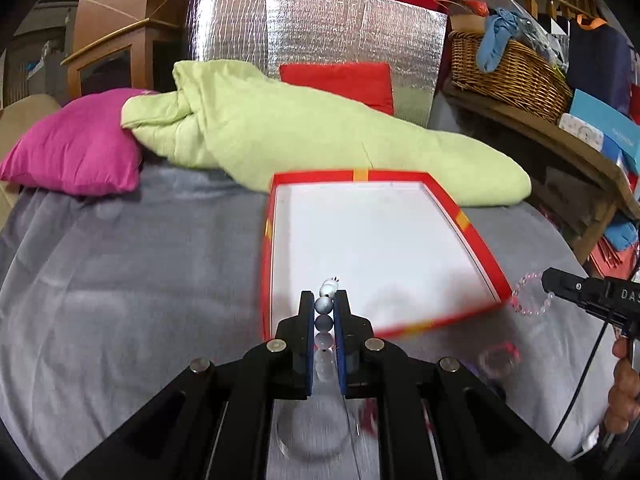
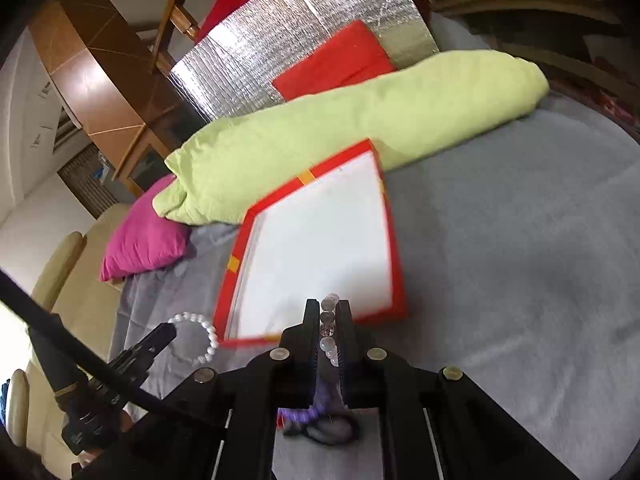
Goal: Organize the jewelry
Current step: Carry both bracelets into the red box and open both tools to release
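**Carry both bracelets over the box rim before letting go**

The left gripper (image 1: pixel 324 300) is clamped on a white pearl-bead bracelet (image 1: pixel 325 322) above the near edge of the shallow red-rimmed, white-floored box (image 1: pixel 267 264). The right gripper (image 2: pixel 330 312), pointing forward beside the box's near right corner, pinches a clear pink-tinted bead bracelet (image 2: pixel 329 330). Lower each inside first.

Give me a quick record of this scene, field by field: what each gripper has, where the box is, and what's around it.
left gripper: shut on white bead bracelet
right gripper: shut on clear pink bead bracelet
red box: open, white inside, nothing in it, on grey blanket
behind box: green duvet, pink pillow
loose jewelry: purple piece under right gripper
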